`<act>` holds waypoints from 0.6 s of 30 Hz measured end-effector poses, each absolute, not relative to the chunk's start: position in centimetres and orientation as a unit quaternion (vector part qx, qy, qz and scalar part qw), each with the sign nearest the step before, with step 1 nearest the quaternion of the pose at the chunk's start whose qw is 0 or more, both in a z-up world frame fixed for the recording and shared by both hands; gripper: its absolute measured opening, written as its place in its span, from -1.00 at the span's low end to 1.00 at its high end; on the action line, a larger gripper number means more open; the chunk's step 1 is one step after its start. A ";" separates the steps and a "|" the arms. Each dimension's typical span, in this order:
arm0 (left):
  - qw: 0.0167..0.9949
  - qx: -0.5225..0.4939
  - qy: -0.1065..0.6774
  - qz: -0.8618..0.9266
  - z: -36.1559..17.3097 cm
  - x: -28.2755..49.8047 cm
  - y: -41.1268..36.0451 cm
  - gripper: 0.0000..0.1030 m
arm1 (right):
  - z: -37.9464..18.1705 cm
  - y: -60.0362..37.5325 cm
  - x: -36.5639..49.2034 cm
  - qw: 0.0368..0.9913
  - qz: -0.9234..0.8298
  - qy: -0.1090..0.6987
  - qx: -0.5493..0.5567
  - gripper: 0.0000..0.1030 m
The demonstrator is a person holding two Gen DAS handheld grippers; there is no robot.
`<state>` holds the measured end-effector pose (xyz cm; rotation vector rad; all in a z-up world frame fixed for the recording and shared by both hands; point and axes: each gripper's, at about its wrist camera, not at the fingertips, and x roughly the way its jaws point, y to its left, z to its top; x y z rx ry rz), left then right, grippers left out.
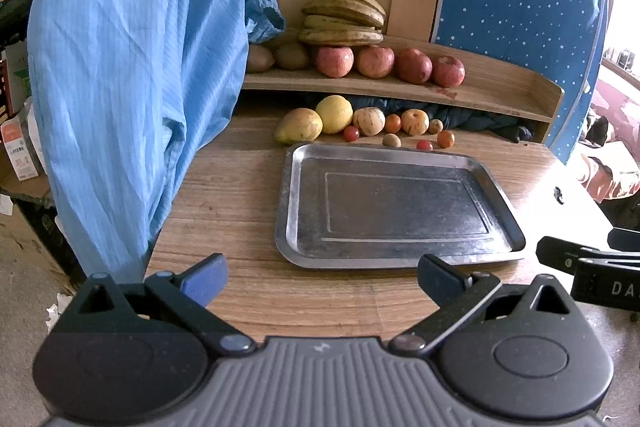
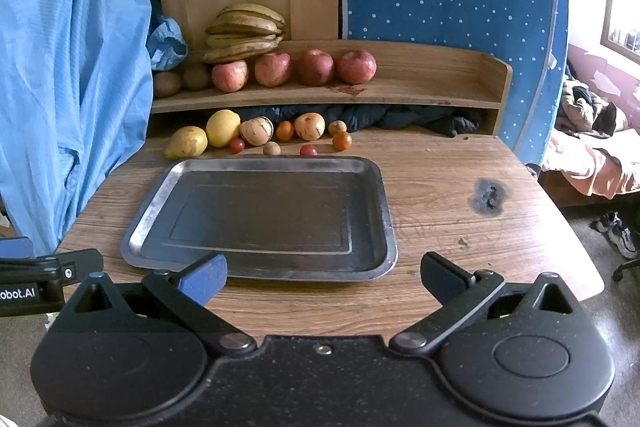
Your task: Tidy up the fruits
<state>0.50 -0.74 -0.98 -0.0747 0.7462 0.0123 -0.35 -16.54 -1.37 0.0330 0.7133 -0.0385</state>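
An empty metal tray (image 1: 304, 211) (image 2: 160, 203) lies on the wooden table. Behind it, several loose fruits lie on the table: a mango (image 1: 298, 126) (image 2: 187, 142), a yellow fruit (image 1: 334, 114) (image 2: 223, 127), striped melons (image 1: 369, 121) (image 2: 257, 131), small tomatoes (image 1: 351, 133) (image 2: 308, 149) and oranges (image 1: 445, 138) (image 2: 342, 141). On the shelf above sit bananas (image 1: 344, 17) (image 2: 244, 33), several apples (image 1: 375, 62) (image 2: 272, 69) and kiwis (image 1: 292, 55) (image 2: 168, 83). My left gripper (image 1: 322, 277) and right gripper (image 2: 323, 275) are open and empty at the table's near edge.
A blue garment (image 1: 132, 67) (image 2: 68, 75) hangs over the table's left side. A wooden shelf (image 1: 500, 95) (image 2: 440, 87) stands at the back, with dark cloth (image 2: 400, 117) under it. A burn mark (image 2: 489, 197) is on the table's right.
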 end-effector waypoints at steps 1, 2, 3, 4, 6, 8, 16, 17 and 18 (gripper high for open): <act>0.930 -0.037 0.365 0.006 -1.0 0.5 -0.8 0.99 | -1.4 -16.6 -0.4 0.937 -0.019 0.349 0.016 0.99; 0.930 -0.037 0.366 0.005 -1.1 0.5 -0.8 0.99 | -1.4 -16.6 -0.4 0.937 -0.019 0.350 0.016 0.99; 0.930 -0.038 0.367 0.005 -1.1 0.6 -0.8 0.99 | -1.4 -16.6 -0.4 0.936 -0.019 0.350 0.016 0.99; 0.929 -0.038 0.368 0.004 -1.1 0.7 -0.8 0.99 | -1.4 -16.6 -0.4 0.936 -0.020 0.350 0.017 0.99; 0.929 -0.039 0.369 0.004 -1.2 0.7 -0.8 0.99 | -1.4 -16.8 -0.3 0.936 -0.020 0.351 0.017 0.99; 0.928 -0.040 0.370 0.004 -1.2 0.7 -0.9 0.99 | -1.4 -16.9 -0.3 0.936 -0.021 0.351 0.018 0.99; 0.927 -0.039 0.373 0.005 -1.1 1.0 -1.0 0.99 | -1.7 -17.3 -0.2 0.935 -0.021 0.353 0.019 0.99; 0.927 -0.039 0.374 0.006 -1.1 1.0 -1.1 0.99 | -1.7 -17.3 -0.2 0.935 -0.021 0.354 0.019 0.99; 0.927 -0.039 0.374 0.006 -1.1 1.1 -1.1 0.99 | -1.7 -17.5 -0.1 0.935 -0.022 0.355 0.020 0.99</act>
